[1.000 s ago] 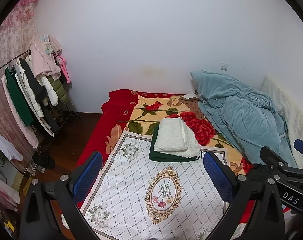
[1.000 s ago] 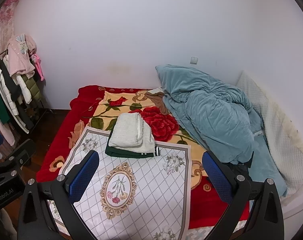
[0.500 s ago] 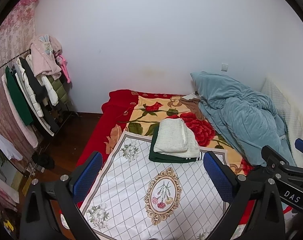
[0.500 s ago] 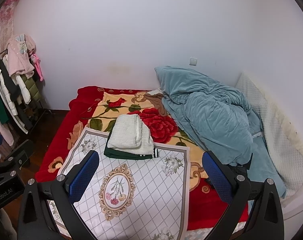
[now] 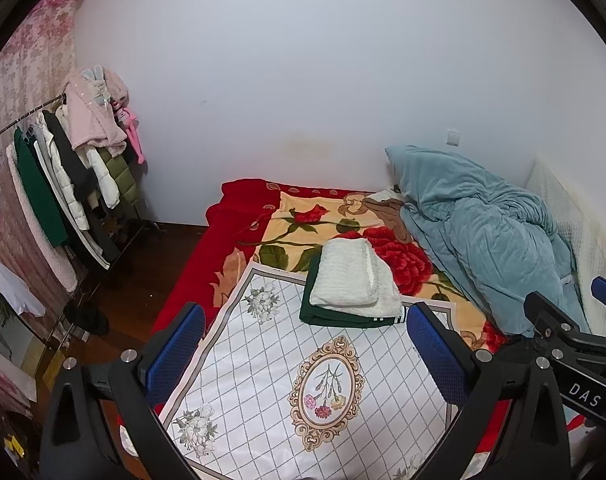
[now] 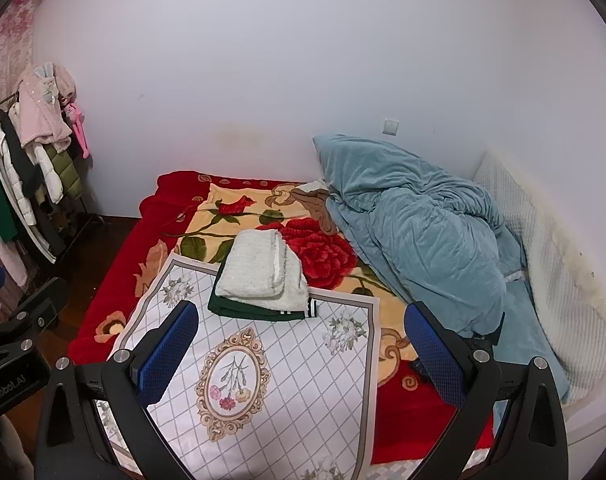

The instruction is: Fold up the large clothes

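A folded white fleece garment [image 5: 353,280] lies on top of a folded dark green garment [image 5: 335,316] at the far edge of a white checked cloth [image 5: 287,380] spread on the bed. The stack also shows in the right wrist view [image 6: 261,276] on the green garment [image 6: 247,312]. My left gripper [image 5: 307,350] is open and empty, held above the near part of the cloth. My right gripper [image 6: 303,354] is open and empty, beside it on the right.
A red floral blanket [image 5: 303,224] covers the bed. A crumpled blue duvet [image 6: 415,232] is heaped at the right by a white padded headboard [image 6: 551,272]. A rack of hanging clothes [image 5: 63,184] stands at the left over a dark wooden floor [image 5: 143,264].
Both grippers have drifted very slightly; the view is almost the same. The folded stack has not moved.
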`<act>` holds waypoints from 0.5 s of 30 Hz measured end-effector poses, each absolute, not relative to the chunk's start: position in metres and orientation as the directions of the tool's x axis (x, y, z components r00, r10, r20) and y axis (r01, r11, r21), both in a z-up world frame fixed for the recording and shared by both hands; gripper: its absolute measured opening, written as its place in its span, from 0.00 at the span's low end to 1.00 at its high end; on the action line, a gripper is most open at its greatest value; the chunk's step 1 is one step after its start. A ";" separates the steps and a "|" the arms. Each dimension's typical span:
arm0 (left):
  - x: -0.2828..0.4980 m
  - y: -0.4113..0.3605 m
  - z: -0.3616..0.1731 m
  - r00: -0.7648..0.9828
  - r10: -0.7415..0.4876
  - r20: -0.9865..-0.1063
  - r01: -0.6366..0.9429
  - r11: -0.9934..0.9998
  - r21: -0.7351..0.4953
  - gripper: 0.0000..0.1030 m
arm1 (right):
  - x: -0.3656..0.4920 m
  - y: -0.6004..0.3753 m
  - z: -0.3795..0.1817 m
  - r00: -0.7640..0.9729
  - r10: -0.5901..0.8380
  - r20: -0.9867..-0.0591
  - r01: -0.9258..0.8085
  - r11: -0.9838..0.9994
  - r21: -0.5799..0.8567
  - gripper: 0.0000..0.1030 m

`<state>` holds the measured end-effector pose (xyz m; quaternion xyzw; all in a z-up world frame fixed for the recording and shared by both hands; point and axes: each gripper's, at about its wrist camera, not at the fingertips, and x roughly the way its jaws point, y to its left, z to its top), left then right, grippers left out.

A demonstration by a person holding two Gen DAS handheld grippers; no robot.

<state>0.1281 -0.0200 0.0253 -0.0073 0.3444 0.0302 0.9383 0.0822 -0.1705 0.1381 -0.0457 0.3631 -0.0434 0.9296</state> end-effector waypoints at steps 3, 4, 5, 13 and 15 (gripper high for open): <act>0.129 -0.019 0.025 0.762 0.051 -0.645 -0.063 0.998 0.005 1.00 | 0.084 -0.170 0.139 0.734 -0.112 -0.670 0.044 0.992 -0.118 1.00; 0.128 -0.019 0.025 0.762 0.053 -0.645 -0.063 0.998 0.006 1.00 | 0.084 -0.170 0.139 0.735 -0.113 -0.669 0.044 0.992 -0.119 1.00; 0.129 -0.019 0.025 0.763 0.053 -0.644 -0.063 0.998 0.007 1.00 | 0.084 -0.170 0.139 0.735 -0.113 -0.669 0.045 0.992 -0.118 1.00; 0.129 -0.018 0.025 0.764 0.053 -0.643 -0.064 0.998 0.007 1.00 | 0.090 -0.172 0.142 0.738 -0.111 -0.666 0.044 0.992 -0.117 1.00; 0.128 -0.018 0.024 0.764 0.053 -0.643 -0.065 0.998 0.005 1.00 | 0.091 -0.173 0.142 0.736 -0.109 -0.668 0.041 0.992 -0.117 1.00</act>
